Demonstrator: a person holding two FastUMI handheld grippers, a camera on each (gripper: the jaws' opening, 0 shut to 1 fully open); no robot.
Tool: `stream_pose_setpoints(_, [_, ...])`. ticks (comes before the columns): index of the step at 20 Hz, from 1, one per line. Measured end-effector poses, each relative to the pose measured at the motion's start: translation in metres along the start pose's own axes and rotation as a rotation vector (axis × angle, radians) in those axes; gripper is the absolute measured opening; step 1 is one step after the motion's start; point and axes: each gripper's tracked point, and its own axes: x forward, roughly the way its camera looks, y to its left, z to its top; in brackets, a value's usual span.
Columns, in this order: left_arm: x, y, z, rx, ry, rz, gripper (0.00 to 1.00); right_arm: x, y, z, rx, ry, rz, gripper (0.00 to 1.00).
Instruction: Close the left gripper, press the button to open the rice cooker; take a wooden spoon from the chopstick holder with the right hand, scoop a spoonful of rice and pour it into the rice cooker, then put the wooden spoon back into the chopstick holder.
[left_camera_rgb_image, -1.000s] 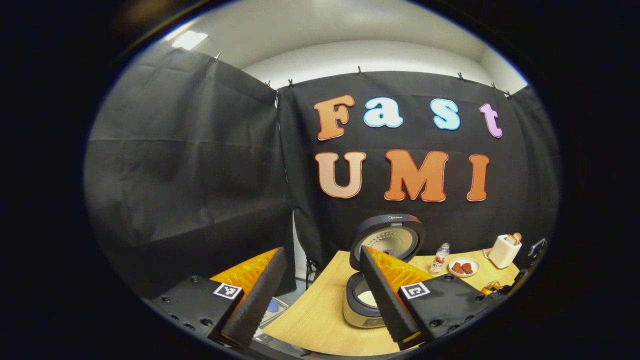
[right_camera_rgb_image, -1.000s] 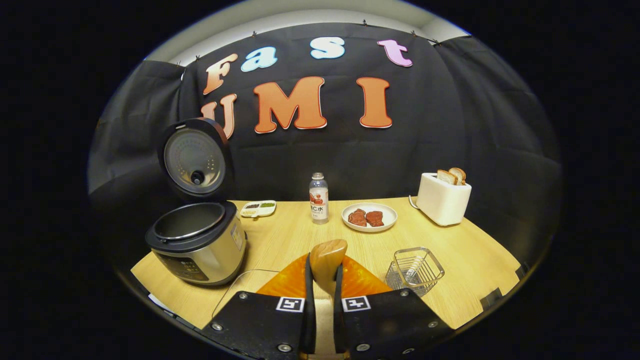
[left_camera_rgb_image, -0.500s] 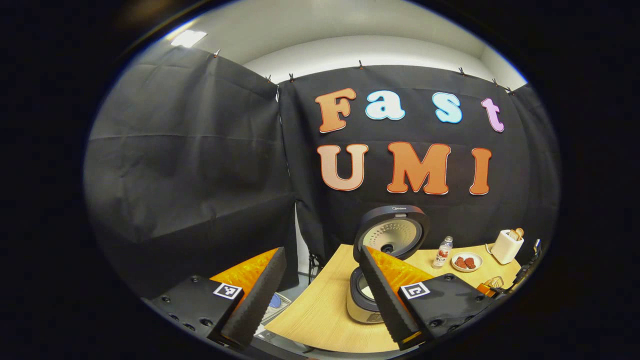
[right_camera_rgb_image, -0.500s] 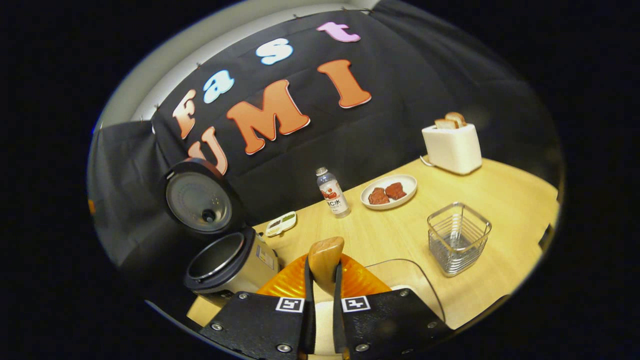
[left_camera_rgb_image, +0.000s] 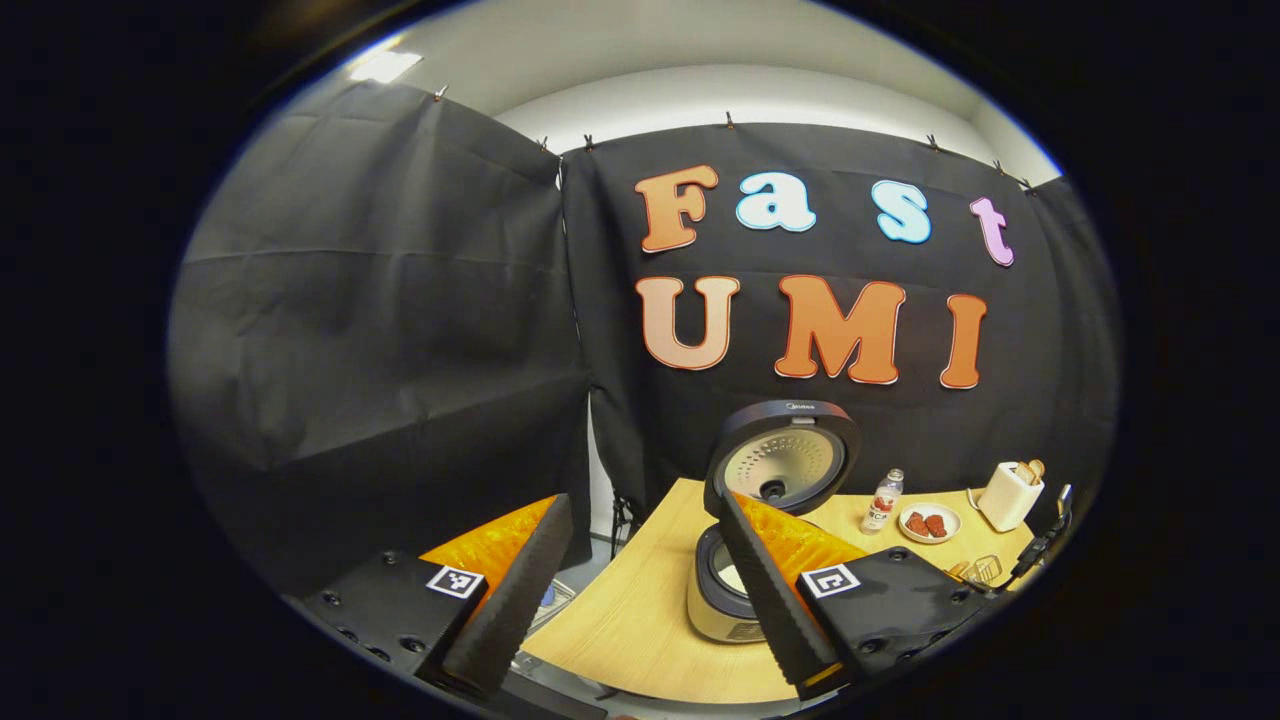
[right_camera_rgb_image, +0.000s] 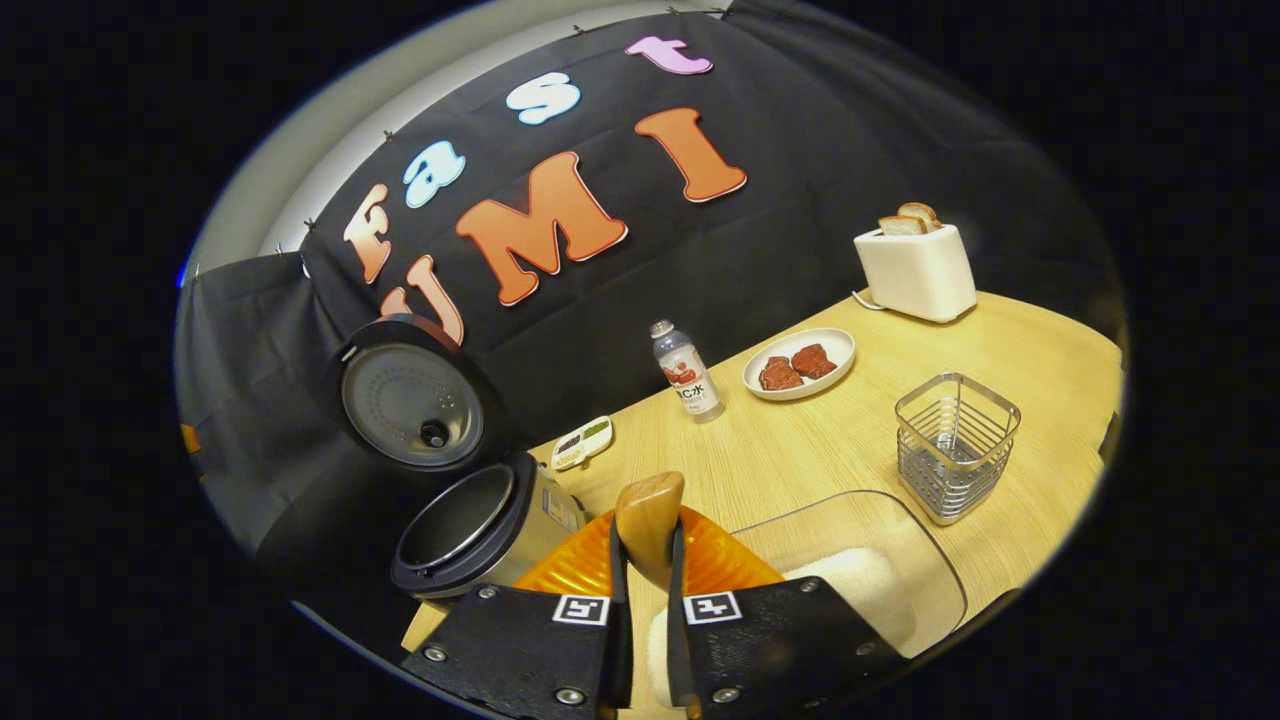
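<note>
The wooden spoon (right_camera_rgb_image: 650, 515) is pinched between the fingers of my right gripper (right_camera_rgb_image: 648, 590), which is shut on it; its rounded wooden end sticks up past the fingertips. Below and right of them sits a clear container of white rice (right_camera_rgb_image: 850, 580). The rice cooker (right_camera_rgb_image: 470, 525) stands open at the left, lid (right_camera_rgb_image: 410, 405) upright. The wire chopstick holder (right_camera_rgb_image: 955, 445) is at the right. My left gripper (left_camera_rgb_image: 640, 590) hangs open off the table's left end, with the rice cooker (left_camera_rgb_image: 725, 595) partly hidden behind its right finger.
On the wooden table (right_camera_rgb_image: 800, 450) stand a small bottle (right_camera_rgb_image: 685, 370), a plate with two brown pieces (right_camera_rgb_image: 800, 362), a white toaster with bread (right_camera_rgb_image: 915, 270) and a small sectioned dish (right_camera_rgb_image: 583, 442) near the cloth wall. The table's near left edge (left_camera_rgb_image: 640, 660) lies below my left gripper.
The right gripper view has tilted and shifted, bringing the rice container into view under the spoon. The left gripper has drawn slightly back from the cooker. Both grips are unchanged.
</note>
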Motion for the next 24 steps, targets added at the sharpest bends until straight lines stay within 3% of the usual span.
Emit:
stream_pose_setpoints(3, [0.0,0.002,-0.001,-0.008,0.005,0.001,0.99,0.002,-0.003,-0.001,0.076,0.027,-0.003,0.13])
stream_pose_setpoints(12, [-0.005,-0.002,-0.009,-0.054,0.026,-0.019,0.98,0.006,-0.023,-0.013,0.471,0.143,0.024,0.13])
stream_pose_setpoints(18, [-0.007,-0.002,-0.001,-0.06,0.005,-0.02,0.98,-0.001,-0.05,-0.01,0.718,0.156,0.0,0.13])
stream_pose_setpoints(24, [-0.009,-0.012,0.013,-0.055,-0.032,-0.045,0.98,-0.018,-0.067,0.018,0.815,0.104,0.0,0.13])
